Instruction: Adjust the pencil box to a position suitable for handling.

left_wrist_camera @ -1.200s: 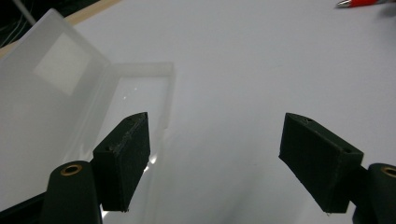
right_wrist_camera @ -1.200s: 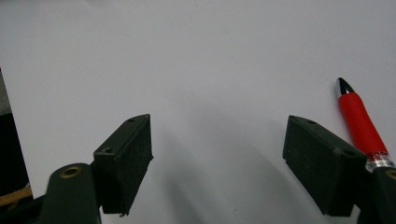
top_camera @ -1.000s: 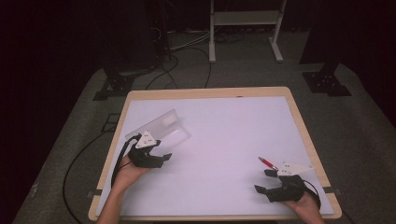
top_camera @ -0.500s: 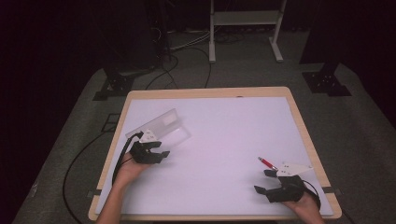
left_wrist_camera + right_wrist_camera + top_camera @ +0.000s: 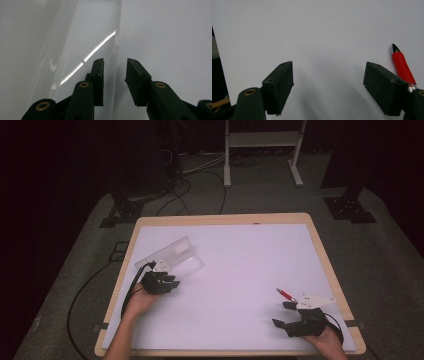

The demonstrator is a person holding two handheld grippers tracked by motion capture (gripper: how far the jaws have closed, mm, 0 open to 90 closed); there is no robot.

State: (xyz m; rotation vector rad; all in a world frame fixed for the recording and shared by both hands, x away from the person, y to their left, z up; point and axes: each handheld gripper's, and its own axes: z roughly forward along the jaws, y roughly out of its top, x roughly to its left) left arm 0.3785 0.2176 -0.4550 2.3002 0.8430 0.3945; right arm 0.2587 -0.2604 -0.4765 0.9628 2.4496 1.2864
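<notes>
Dark floor and cables are seen beyond a white table (image 5: 240,260) with a wooden rim. Near its left edge a clear plastic case (image 5: 172,257) is lain, and the left gripper (image 5: 115,75) is held narrowly parted over the case's long edge. Near the right front corner the right gripper (image 5: 328,85) is spread wide, with a red pen (image 5: 402,66) just beside one jaw.

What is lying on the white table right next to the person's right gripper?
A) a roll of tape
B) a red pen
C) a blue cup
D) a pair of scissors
B: a red pen with a dark tip lies on the table just beside the open right gripper, outside its jaws.
</notes>
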